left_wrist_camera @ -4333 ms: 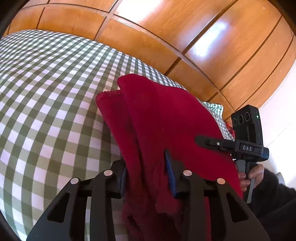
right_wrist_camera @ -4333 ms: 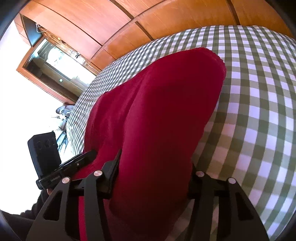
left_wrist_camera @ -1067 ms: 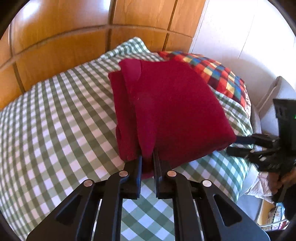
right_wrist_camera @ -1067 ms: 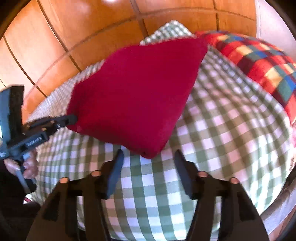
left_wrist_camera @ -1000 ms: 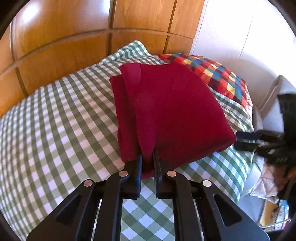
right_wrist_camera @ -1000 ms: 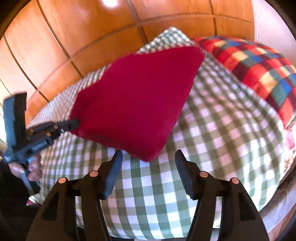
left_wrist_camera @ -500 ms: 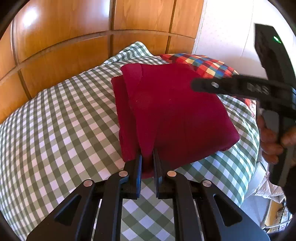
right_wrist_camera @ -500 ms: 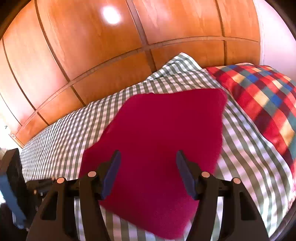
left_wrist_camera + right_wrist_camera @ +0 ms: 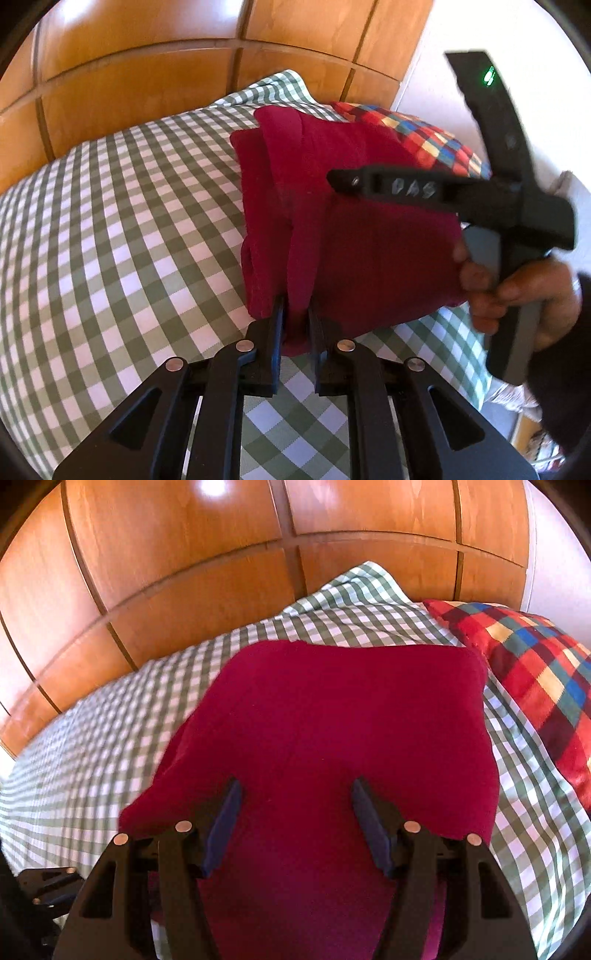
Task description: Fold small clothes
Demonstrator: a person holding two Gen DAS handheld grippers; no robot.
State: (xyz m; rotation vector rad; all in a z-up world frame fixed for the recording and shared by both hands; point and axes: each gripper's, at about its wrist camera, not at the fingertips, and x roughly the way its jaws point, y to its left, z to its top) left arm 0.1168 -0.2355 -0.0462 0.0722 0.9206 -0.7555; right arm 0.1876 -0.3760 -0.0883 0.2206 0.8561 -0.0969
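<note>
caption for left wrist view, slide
Left gripper pinches folded red cloth on checked bedspread; right gripper open above.

"DAS" (blurred) — on right gripper (image 9: 343, 181)

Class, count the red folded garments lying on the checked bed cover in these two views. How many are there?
1. The red garment lies on the green checked cover, beside the multicoloured plaid pillow. Any others may be out of view.

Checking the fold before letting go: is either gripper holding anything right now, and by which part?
The left gripper pinches the folded red garment at its near edge. The right gripper hovers open above it, holding nothing.
</note>
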